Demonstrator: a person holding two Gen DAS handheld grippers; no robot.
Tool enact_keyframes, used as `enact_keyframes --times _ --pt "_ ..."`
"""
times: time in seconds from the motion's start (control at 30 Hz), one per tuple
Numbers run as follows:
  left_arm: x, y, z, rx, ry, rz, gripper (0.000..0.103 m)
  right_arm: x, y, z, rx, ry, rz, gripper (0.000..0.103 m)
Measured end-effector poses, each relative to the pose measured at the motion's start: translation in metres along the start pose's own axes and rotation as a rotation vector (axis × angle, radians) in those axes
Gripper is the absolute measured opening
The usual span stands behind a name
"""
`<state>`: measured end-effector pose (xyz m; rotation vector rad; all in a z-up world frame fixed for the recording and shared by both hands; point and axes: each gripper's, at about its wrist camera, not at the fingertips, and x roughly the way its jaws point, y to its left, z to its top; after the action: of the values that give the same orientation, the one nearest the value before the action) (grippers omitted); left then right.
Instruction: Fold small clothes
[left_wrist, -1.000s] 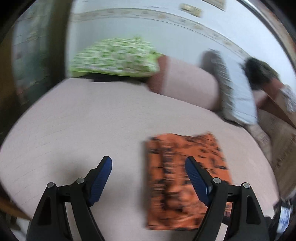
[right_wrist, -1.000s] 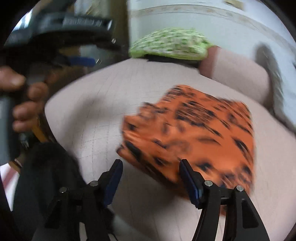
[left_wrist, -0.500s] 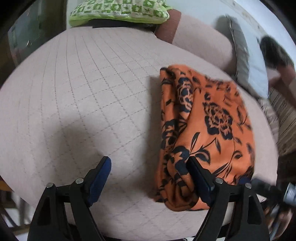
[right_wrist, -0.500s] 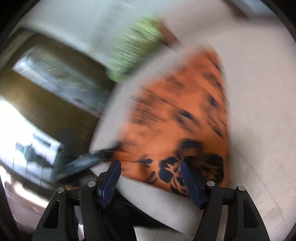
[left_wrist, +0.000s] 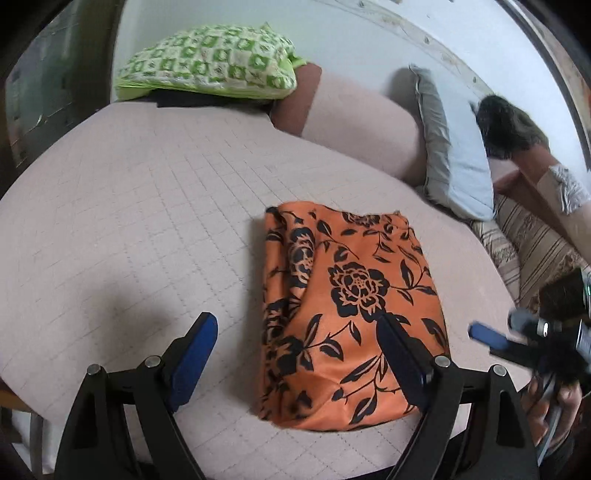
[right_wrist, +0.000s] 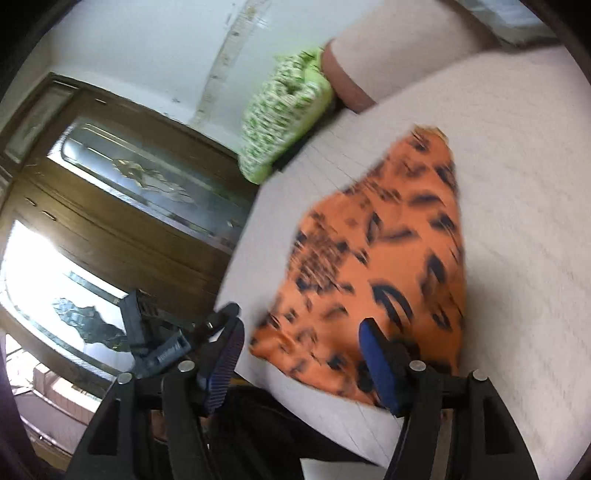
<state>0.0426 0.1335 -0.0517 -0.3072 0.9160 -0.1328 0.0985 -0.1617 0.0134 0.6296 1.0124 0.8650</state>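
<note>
An orange cloth with black flowers (left_wrist: 351, 310) lies folded into a rectangle on the pale quilted bed (left_wrist: 147, 229). My left gripper (left_wrist: 299, 354) is open and empty, held above the cloth's near left edge. My right gripper (right_wrist: 303, 358) is open and empty, tilted, over the cloth's (right_wrist: 388, 258) near corner at the bed's edge; that view is blurred. The right gripper also shows at the right of the left wrist view (left_wrist: 517, 343).
A green checked pillow (left_wrist: 210, 62) lies at the bed's far end, with a pink bolster (left_wrist: 354, 114) and a grey cushion (left_wrist: 450, 162) along the wall. A striped cloth (left_wrist: 535, 251) lies at right. A dark wooden cabinet (right_wrist: 122, 206) stands beside the bed.
Both grippers stay open. The left view has pulled back and risen from the cloth. The right gripper has swung and tilted toward the bed's edge. The cloth lies as before.
</note>
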Motion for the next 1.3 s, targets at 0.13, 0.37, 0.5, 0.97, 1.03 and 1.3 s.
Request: enact_keyframes --times 0.13,0.37,0.5,0.97,1.03,1.3 --pt "0.050 0.012 -0.017 0.024 0.160 0.173 0.088 0.040 -0.036 0.021 0.135 0.112 0.097 0.069" --pt "0.014 -0.010 0.001 0.081 0.015 0.150 0.088 0.035 -0.051 0.043 0.175 0.092 0.051 0.072" --pt "0.014 -0.040 0.020 0.154 -0.028 0.059 0.088 0.024 -0.083 0.089 0.210 0.007 -0.062 0.080" --pt "0.095 -0.029 0.010 0.087 0.124 0.108 0.089 0.122 -0.128 0.135 0.185 0.164 -0.101 0.027" --pt "0.096 -0.029 0.012 0.090 0.122 0.113 0.089 0.124 -0.141 0.131 0.230 0.175 -0.134 0.031" --pt "0.090 -0.032 0.008 0.083 0.110 0.113 0.089 0.068 -0.103 0.099 0.227 0.118 -0.061 0.080"
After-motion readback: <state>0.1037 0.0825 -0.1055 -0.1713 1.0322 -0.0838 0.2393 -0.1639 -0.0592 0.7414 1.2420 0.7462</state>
